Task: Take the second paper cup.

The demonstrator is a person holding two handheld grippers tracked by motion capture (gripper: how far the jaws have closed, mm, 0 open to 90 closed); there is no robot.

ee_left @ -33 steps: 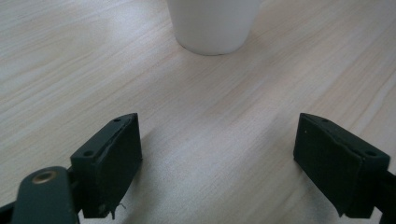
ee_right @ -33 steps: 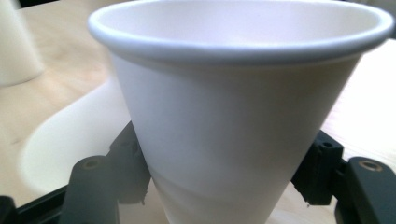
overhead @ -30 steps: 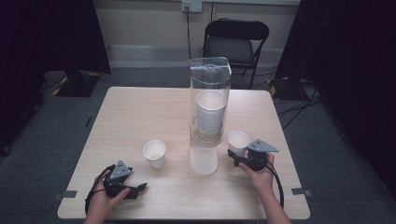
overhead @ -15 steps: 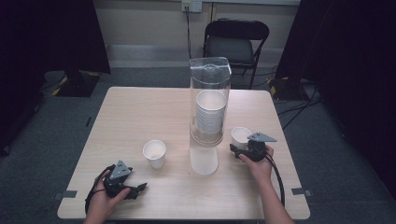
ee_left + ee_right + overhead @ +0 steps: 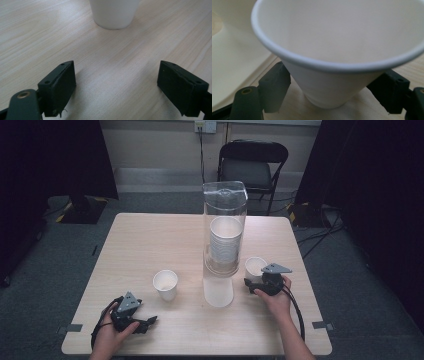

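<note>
A tall clear dispenser tube (image 5: pixel 224 227) holding a stack of white cups stands mid-table on a white base (image 5: pixel 218 293). One white paper cup (image 5: pixel 165 284) stands alone left of the base. My left gripper (image 5: pixel 149 323) rests near the front left edge, open and empty; that cup's base (image 5: pixel 113 15) lies ahead of its spread jaws (image 5: pixel 116 75). Right of the dispenser, my right gripper (image 5: pixel 253 283) is shut on a second white cup (image 5: pixel 255 266). The jaws press both sides of that cup's lower wall (image 5: pixel 324 87), beside the dispenser base (image 5: pixel 234 55).
The wooden table (image 5: pixel 150 240) has bare surface at its back left. A black folding chair (image 5: pixel 252 165) stands behind the far edge. Cables trail from both grippers toward the front edge.
My right gripper shifted slightly away from the front edge, and the cup between its jaws moved with it. The left gripper and the lone cup stayed put.
</note>
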